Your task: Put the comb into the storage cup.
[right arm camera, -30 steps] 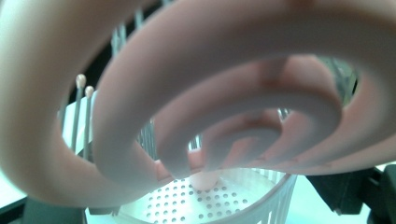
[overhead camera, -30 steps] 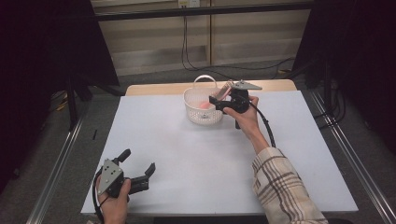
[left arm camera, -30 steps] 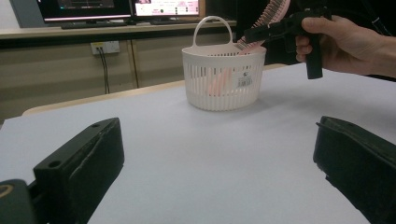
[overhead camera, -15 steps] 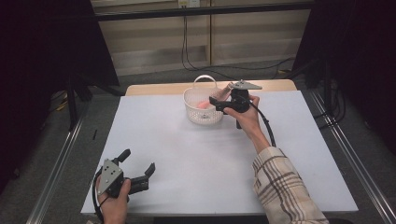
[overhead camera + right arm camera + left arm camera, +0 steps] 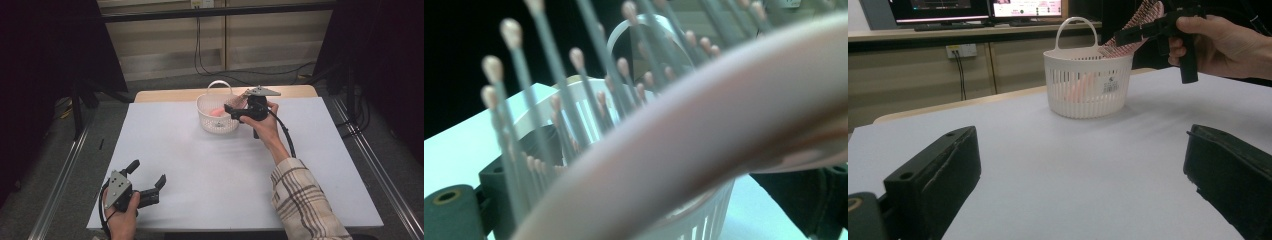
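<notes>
Pink and bristled, the hairbrush (image 5: 704,125) sits clamped in my right hand-held gripper (image 5: 240,107) over the rim of the white basket (image 5: 217,122) at the far middle of the surface (image 5: 210,170). In the left gripper view its long axis slants, upper end up and away, lower end dipping into the basket beside another pink item (image 5: 217,112). My left hand-held gripper (image 5: 149,187) rests at the near left, jaws wide apart, pointing toward the basket.

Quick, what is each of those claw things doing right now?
Left gripper: open, holding nothing, low over the table.
Right gripper: shut on the pink hairbrush, over the white basket.
</notes>
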{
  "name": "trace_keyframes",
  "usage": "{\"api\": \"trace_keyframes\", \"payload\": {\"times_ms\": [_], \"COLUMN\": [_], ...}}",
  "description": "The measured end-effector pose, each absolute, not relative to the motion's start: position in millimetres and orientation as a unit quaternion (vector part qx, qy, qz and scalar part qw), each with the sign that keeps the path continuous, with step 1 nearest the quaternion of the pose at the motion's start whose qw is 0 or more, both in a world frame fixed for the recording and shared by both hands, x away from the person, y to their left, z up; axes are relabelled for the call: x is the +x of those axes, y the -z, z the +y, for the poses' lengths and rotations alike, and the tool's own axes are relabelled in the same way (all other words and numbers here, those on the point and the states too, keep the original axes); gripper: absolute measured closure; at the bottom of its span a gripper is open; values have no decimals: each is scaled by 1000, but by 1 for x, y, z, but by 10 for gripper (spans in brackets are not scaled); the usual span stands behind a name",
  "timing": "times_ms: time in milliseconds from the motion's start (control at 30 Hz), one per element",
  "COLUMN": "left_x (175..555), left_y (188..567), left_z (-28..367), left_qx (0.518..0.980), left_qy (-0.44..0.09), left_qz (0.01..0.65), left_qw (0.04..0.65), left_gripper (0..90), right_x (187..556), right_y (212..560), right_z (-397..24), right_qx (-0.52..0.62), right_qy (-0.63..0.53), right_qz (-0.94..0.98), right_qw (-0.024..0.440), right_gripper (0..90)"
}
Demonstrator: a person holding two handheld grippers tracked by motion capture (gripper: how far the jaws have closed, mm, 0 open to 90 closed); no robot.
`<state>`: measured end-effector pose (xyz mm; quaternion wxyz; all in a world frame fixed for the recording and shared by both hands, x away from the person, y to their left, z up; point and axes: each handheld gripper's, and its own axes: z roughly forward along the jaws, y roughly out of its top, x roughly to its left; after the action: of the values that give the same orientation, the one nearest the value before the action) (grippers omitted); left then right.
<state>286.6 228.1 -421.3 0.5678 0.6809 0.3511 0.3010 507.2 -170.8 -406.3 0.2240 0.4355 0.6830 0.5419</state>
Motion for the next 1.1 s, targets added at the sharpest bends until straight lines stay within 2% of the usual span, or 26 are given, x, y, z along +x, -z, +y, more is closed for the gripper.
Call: {"api": "trace_keyframes", "payload": {"times_ms": [200, 1100], "left_x": [287, 286], "left_y": [421, 421], "left_z": [228, 230], "left_qx": [679, 677], "left_qy": [-302, -307], "left_qz": [352, 354], "left_qw": [569, 568], "left_gripper": [17, 17], "right_x": [504, 490], "right_y": [401, 383], "right_z": [-170, -173], "right_qx": [434, 424], "right_qy": [-544, -540], "right_qz": [679, 676], "right_qw": [236, 268], "right_gripper": [5, 11]}}
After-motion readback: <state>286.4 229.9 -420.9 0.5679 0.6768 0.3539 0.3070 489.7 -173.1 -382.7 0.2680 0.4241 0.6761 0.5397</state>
